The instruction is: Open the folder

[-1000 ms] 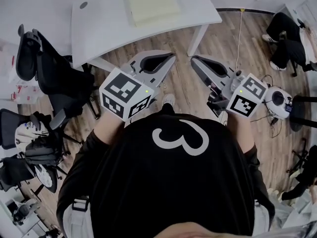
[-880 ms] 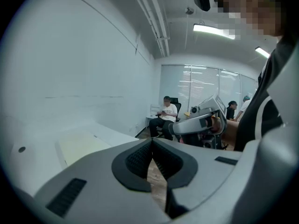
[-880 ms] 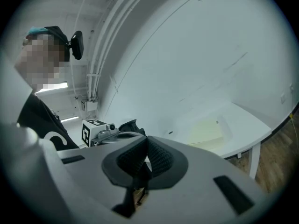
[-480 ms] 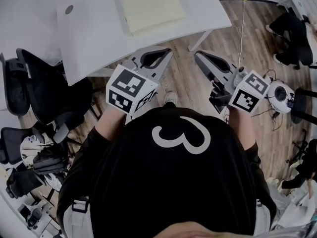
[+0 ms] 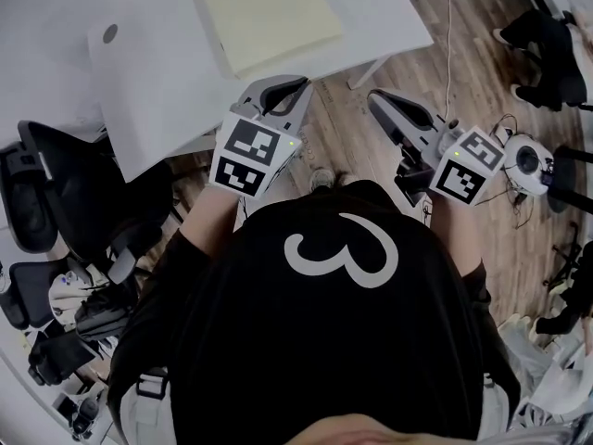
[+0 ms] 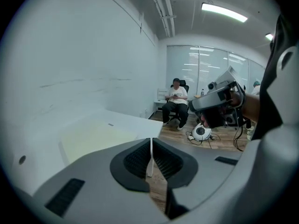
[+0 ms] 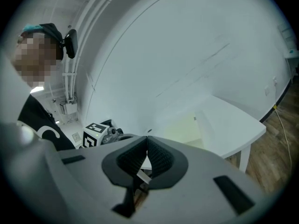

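white table (image 5: 148, 82) on wood floor (image 5: 468, 72); black office chairs (image 5: 83, 202) just beside it.

The pale folder (image 5: 267, 15) looks matt and papery, the white tabletop (image 5: 159, 80) smooth, the floor (image 5: 350, 130) wood-grained, the left gripper (image 6: 150, 144) matt grey plastic.

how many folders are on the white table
1. The pale yellow folder lies flat on the white table, near its front edge, ahead of the left gripper. The table's far side is cut off, so another could be hidden.
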`<state>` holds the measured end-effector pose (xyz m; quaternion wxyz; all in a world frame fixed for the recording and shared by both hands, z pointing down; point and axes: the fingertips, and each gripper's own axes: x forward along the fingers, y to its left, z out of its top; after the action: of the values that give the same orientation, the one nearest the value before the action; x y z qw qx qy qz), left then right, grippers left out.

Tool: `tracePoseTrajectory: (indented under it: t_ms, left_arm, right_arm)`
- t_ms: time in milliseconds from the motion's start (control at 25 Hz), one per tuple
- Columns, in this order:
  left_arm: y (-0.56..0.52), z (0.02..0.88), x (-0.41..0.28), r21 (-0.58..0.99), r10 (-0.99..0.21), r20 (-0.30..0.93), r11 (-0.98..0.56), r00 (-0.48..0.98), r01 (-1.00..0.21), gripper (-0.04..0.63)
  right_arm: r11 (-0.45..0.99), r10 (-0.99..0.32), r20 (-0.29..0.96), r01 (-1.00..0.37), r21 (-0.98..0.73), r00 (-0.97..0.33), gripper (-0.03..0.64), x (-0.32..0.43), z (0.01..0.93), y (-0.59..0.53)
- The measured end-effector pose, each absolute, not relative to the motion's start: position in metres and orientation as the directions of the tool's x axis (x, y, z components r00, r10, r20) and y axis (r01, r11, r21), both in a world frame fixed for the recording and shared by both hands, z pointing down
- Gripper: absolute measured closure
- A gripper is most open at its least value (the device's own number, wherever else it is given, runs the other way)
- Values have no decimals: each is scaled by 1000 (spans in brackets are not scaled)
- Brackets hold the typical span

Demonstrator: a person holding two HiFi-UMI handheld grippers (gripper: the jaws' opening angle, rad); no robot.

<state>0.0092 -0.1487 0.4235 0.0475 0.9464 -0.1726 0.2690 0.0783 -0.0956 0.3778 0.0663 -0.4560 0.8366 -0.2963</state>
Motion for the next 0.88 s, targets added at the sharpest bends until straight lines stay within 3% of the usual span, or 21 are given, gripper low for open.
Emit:
tracePoseTrajectory:
  t_ms: [560,880]
  left_arm:
    - [-212,449,48,-127,-350,592,-930,726,-345,571]
    - [-234,479,68,-150,-328,658,-939,678,-309,464]
  right_arm:
    - [382,-790,162,-682,-623,-591,594,127,402,-140]
    - [380,-769,177,-662,-646,-614,592,147,418,-170]
